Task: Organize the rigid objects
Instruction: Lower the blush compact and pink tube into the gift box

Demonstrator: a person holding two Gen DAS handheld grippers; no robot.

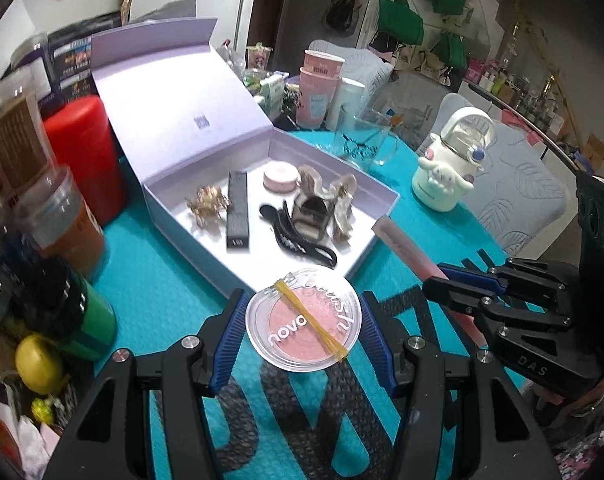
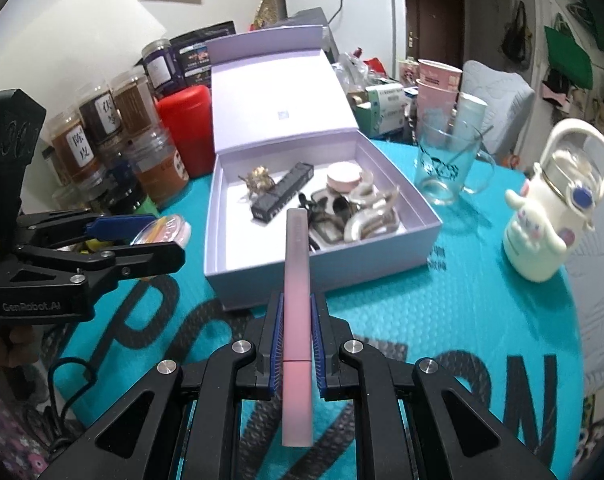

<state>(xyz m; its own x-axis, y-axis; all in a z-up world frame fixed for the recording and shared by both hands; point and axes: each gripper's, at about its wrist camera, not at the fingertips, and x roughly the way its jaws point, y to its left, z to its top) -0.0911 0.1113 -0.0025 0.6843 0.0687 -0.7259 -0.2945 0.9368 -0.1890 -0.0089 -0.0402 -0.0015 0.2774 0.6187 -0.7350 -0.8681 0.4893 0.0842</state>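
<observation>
Above a teal mat, a blush compact and pink tube are clamped by left gripper and right gripper; either could be snagged on the lavender box rim.

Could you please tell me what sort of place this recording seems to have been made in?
Most likely a lived-in home, a dining or kitchen corner. A fridge stands against the wall, spice jars crowd the table, and bags hang at the back.

Both wrist cams look steeply down, close, at lilac box; each sees other's tongs; edges blurry.
</observation>
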